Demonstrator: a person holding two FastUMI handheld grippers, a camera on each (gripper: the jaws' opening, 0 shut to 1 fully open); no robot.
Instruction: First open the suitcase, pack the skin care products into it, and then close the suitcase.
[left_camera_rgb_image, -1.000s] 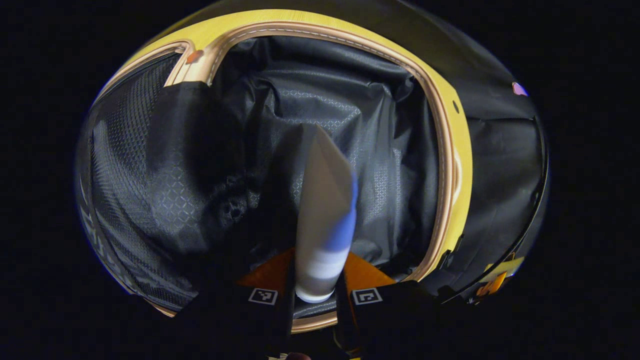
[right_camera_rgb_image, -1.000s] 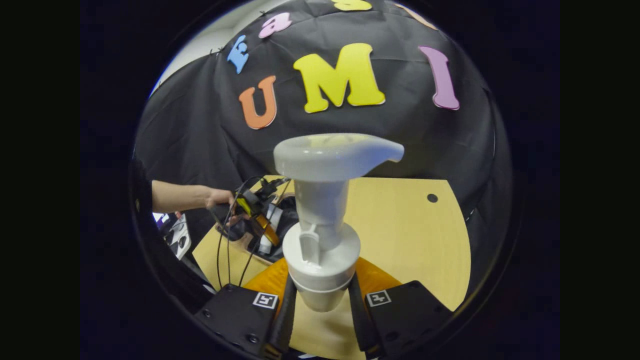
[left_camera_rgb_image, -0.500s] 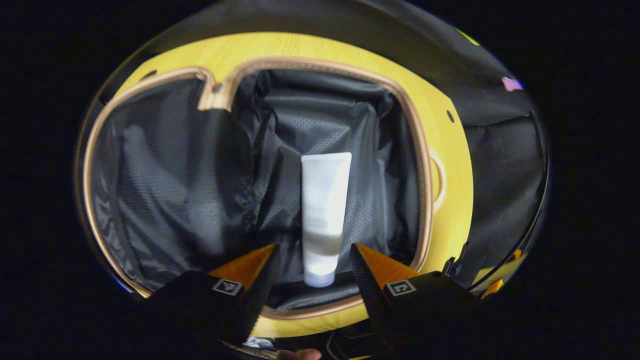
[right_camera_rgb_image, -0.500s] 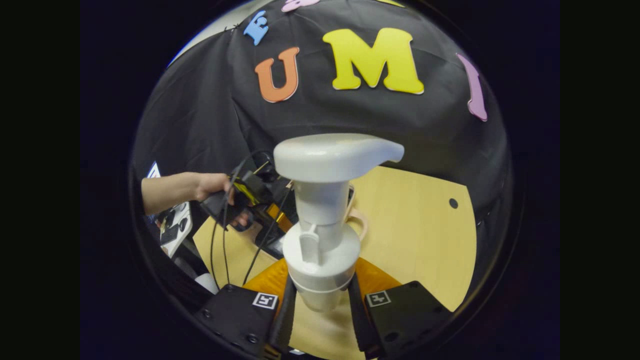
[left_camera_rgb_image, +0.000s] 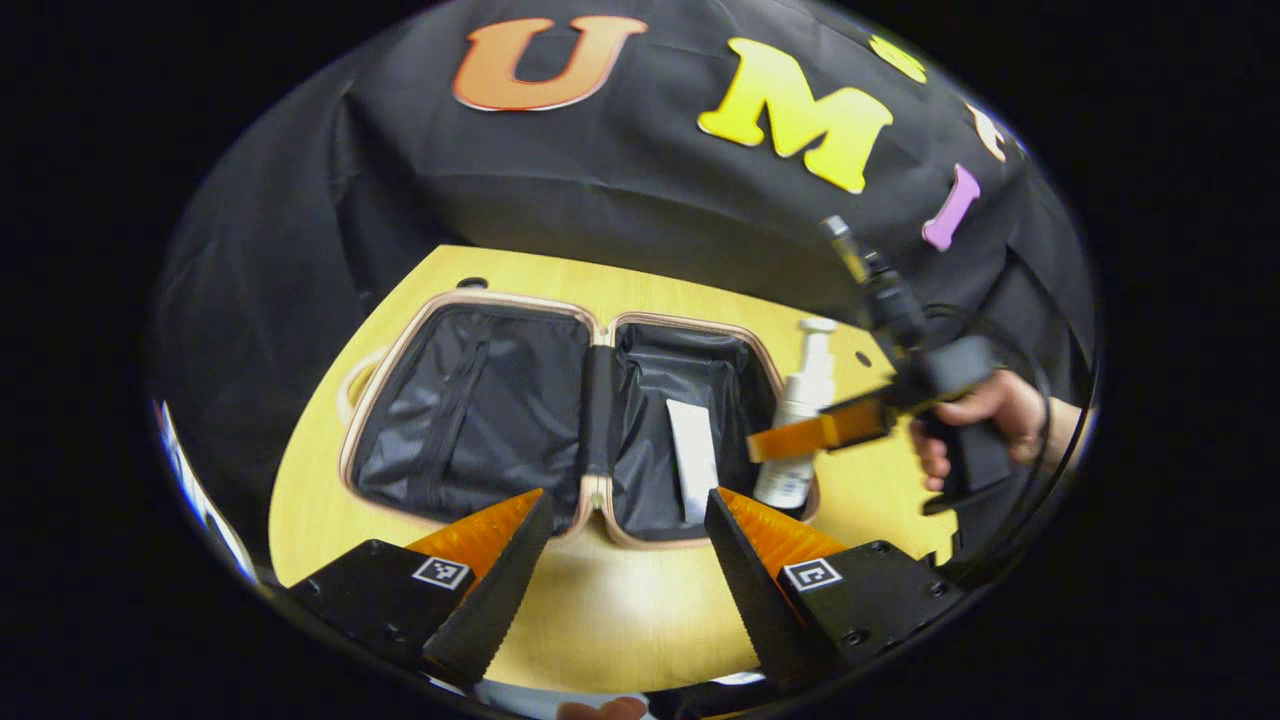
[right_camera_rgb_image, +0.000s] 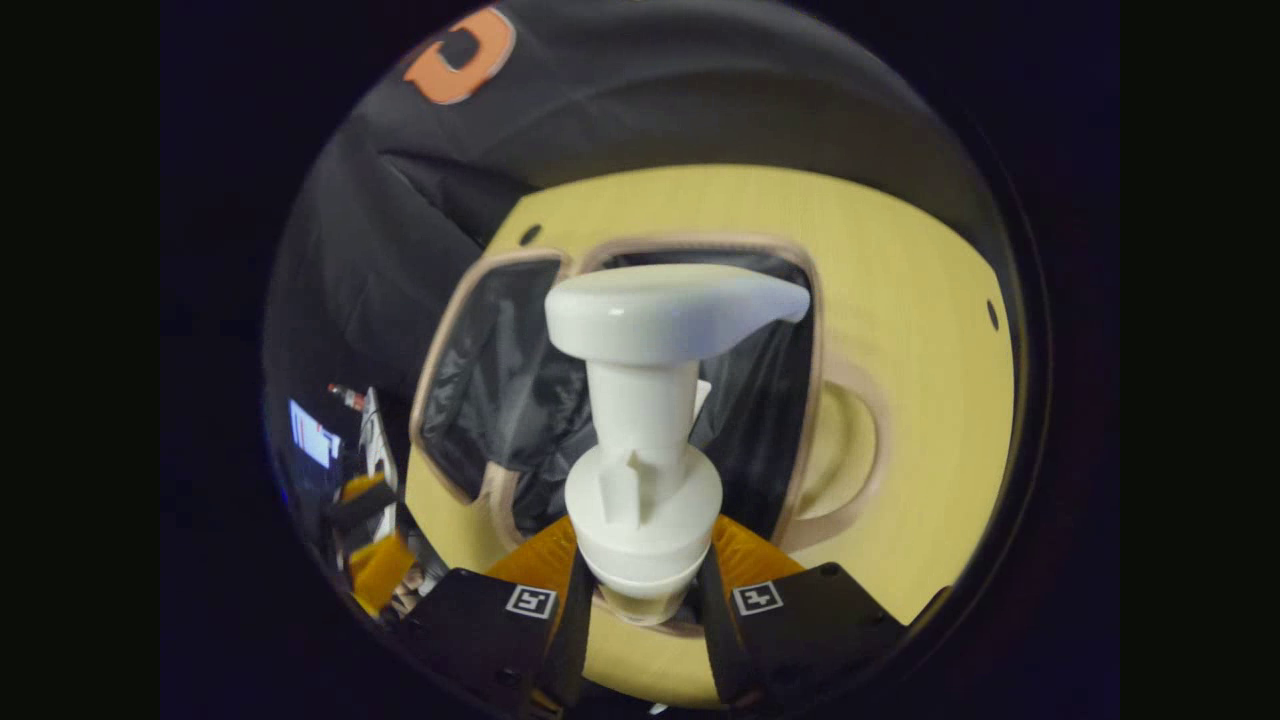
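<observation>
Currently the suitcase (left_camera_rgb_image: 560, 410) lies open on the table (left_camera_rgb_image: 600, 610), tube (left_camera_rgb_image: 692, 458) inside its right half. Left gripper (left_camera_rgb_image: 625, 560) spread, empty; right gripper (right_camera_rgb_image: 640, 600) pinches the pump bottle (right_camera_rgb_image: 645, 420) above it. Bottle placement and closing remain.

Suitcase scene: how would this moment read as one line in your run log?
suitcase: open on table | tube: inside | left gripper: open | right gripper: shut on pump bottle, at suitcase

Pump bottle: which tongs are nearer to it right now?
Right. The right tongs are shut on the pump bottle, carrying it over the open suitcase. The left tongs are open, pulled back over the table in front of the suitcase.
</observation>
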